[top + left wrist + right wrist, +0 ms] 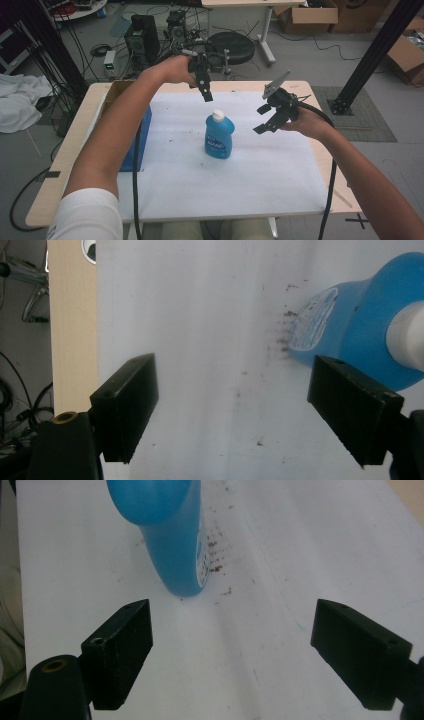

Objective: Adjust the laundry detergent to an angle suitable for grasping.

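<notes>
The blue bottle (219, 136) stands upright mid-tabletop (280, 170), untouched; the left tongs (204, 93) hang wide just behind it, the right tongs (267, 120) wide beside it; by my judgement, grasping and everything after remain.

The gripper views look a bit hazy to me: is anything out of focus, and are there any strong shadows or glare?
Left gripper view: the bottle is soft-edged and its white cap glares, while the jaws look sharper. Right gripper view: the bottle blurs toward the top, and the white sheet looks washed out. High view: light is even, with only a faint shadow by the bottle.
</notes>
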